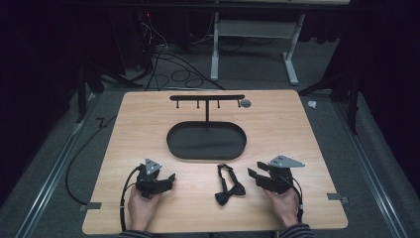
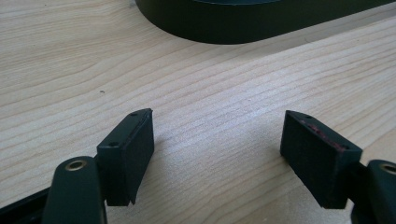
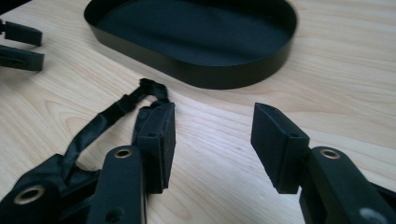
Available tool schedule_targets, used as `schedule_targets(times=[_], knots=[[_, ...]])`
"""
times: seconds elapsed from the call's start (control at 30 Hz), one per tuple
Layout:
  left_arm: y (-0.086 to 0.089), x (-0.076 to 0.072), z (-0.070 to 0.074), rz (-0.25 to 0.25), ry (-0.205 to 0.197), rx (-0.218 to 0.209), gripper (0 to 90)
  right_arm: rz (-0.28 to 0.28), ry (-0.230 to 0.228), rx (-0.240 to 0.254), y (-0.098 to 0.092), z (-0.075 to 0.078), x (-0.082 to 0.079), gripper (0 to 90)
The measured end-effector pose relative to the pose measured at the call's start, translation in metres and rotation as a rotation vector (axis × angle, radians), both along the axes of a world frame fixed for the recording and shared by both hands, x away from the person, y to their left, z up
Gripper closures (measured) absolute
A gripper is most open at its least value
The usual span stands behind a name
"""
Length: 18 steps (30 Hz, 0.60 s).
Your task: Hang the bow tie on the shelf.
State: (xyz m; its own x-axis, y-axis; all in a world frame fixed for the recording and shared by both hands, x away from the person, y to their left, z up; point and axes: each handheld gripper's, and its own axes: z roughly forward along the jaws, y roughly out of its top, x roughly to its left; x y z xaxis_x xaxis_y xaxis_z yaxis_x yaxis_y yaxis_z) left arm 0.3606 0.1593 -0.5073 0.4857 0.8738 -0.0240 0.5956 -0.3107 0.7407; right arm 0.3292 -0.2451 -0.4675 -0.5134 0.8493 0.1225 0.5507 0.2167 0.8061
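- High view: a wooden worktop (image 1: 148, 124), and at its middle a black oval tray (image 1: 206, 141) with a T-shaped hook stand (image 1: 207, 98) rising from its far side.
- A black bow tie (image 1: 229, 185) lies flat on the worktop just in front of the tray, between the two hands, bow toward the person and strap looped toward the tray.
- The left gripper (image 1: 170, 179) sits low at the near left, jaws spread, nothing in them. It is well apart from the bow tie.
- The right gripper (image 1: 253, 173) is at the near right, jaws also spread and empty, near the bow tie's right side.
- Left gripper view: both jaws stand wide apart over bare wood, with the tray's rim (image 2: 224, 32) ahead. Nothing held.
- Right gripper view: jaws wide, gripping nothing. The bow tie's strap (image 3: 116, 109) trails just past the left jaw; whether it touches that jaw I cannot tell. The tray (image 3: 196, 74) lies beyond, and the other gripper (image 3: 21, 46) peeks in at top left.
- My read on handling: the bow tie looks soft, light and floppy, so it will sag and drape when lifted.
- The thin strap looks like the easiest pinch point, as it stands a little proud of the wood; the knot is the firmer, bulkier hold.
- A loose pinch on fabric could slip, so close fully.
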Motion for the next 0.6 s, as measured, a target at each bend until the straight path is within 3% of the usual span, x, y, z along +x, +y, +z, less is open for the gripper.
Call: schedule_targets(times=[0.5, 0.6], knots=[[0.0, 0.0, 0.0, 0.001, -0.001, 0.001, 26.7, 0.083, 0.047, -0.026, 0.038, -0.006, 0.017, 49.9], [-0.001, 0.0, 0.0, 0.003, -0.003, 0.006, 26.6, 0.103, 0.05, -0.063, 0.047, -0.009, 0.02, 48.9]])
